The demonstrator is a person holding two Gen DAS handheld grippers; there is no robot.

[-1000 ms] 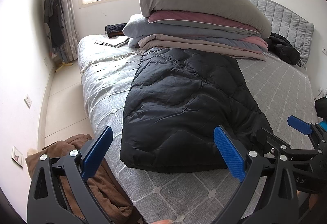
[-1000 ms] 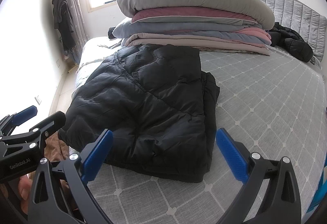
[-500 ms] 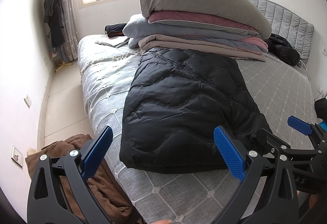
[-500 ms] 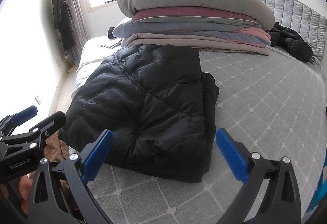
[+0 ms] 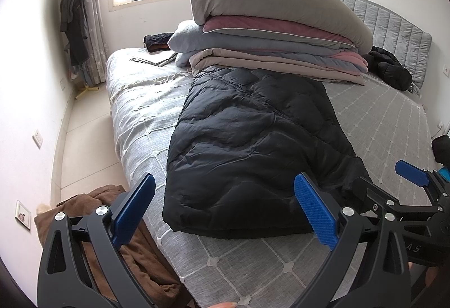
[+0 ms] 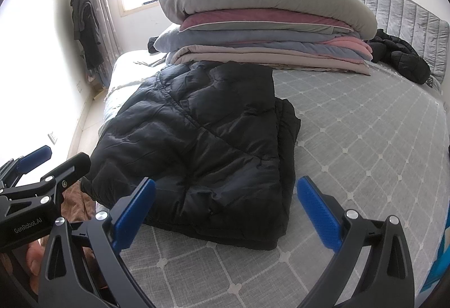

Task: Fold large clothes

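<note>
A black puffer jacket (image 5: 253, 150) lies folded lengthwise on the grey quilted bed (image 5: 388, 122), its near hem facing me; the right wrist view shows the jacket (image 6: 202, 144) too. My left gripper (image 5: 225, 209) hovers open just short of the hem, nothing between its blue pads. My right gripper (image 6: 225, 209) is open as well, over the bed at the jacket's near right corner. Each gripper appears at the edge of the other's view: the right gripper (image 5: 393, 187) at right, the left gripper (image 6: 42, 164) at left.
A tall stack of folded duvets and blankets (image 5: 270, 35) sits behind the jacket. Another black jacket (image 5: 391, 71) lies by the headboard. A brown cloth (image 5: 92, 223) lies on the floor beside the bed. Dark clothes (image 5: 73, 24) hang near the window curtain.
</note>
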